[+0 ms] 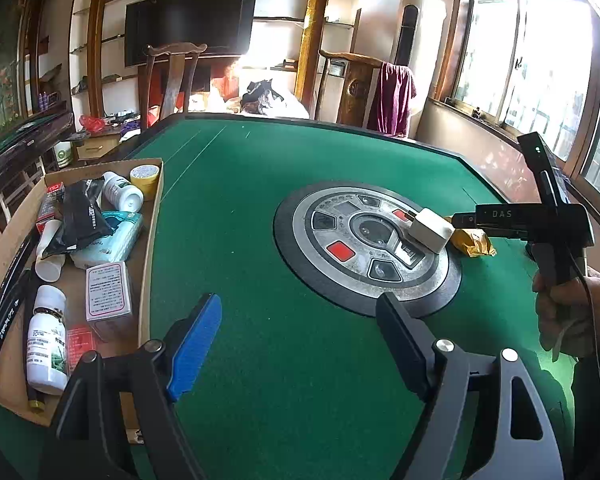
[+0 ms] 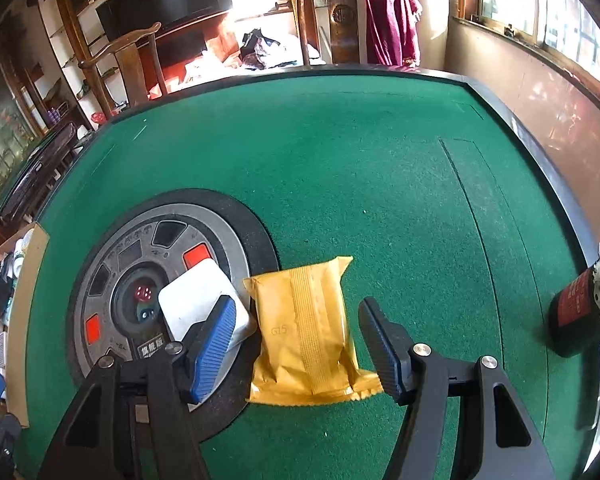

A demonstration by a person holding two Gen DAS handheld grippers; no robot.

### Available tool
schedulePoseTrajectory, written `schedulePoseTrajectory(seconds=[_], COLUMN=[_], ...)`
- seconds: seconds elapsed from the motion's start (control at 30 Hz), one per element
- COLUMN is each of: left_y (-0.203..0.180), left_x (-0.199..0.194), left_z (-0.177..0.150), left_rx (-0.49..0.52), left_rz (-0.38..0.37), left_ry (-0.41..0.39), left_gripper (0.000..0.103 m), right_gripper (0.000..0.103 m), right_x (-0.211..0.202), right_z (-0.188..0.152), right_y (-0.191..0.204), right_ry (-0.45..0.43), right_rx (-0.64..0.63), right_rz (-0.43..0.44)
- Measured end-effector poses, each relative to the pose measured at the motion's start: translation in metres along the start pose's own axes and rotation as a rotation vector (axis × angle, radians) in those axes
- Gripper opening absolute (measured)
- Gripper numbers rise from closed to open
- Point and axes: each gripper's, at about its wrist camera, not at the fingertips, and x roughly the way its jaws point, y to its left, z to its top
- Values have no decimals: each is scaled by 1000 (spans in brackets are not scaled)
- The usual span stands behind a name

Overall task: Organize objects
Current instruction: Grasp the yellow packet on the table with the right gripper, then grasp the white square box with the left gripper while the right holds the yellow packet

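A yellow foil packet (image 2: 306, 328) lies flat on the green felt table (image 2: 360, 168). My right gripper (image 2: 296, 307) stands open astride it, and the pads do not press it. A white charger block (image 2: 196, 300) rests on the round metal centre panel (image 2: 112, 264), just left of the packet and partly behind the blue finger (image 2: 214, 344). In the left wrist view my left gripper (image 1: 300, 301) hangs open over bare felt with nothing between its fingers. Beyond it are the white block (image 1: 430, 230), the packet (image 1: 474, 243) and the right gripper (image 1: 460, 221), held by a hand (image 1: 572, 312).
A cardboard box (image 1: 152, 216) at the table's left holds several bottles, small boxes, a tissue pack and a tape roll. A black cylinder with a red label (image 2: 576, 312) stands at the table's right edge. Wooden chairs (image 1: 172, 80) stand behind the table.
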Motion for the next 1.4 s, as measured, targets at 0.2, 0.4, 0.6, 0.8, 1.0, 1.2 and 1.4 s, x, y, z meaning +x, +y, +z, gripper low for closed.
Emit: schedulePoseTrajectory(seconds=[0.2,0.4,0.6,0.8,1.0,1.2,1.4], left_y=[-2,-4,-4,-8,-56,-97,-117], left_x=[-1,1,1,10,28,84,154], left_z=[0,0,0,0,27,73,88], left_rx=[9,15,18,22,79,-76,-261], left_rz=[-4,-4,-16,-112,-212,-187,-101], left_ry=[-4,3,7,75,189,358,495], left_gripper=[79,79,79,79,79,79,79], right_gripper=[68,61,47,47,47,47,47], right_x=[0,22,13,-25,-62,-63,-75], right_z=[-6,-7,-17,-47,-60,-58,-55], right_y=[-9,5,-1,-18,-36,-60,-71], right_ry=[5,19,-18,-30,-102,-114,-146], right_rx=[5,-60,-31,108,151,236,279], right_rz=[2,-85,-101,-6,59,111,131])
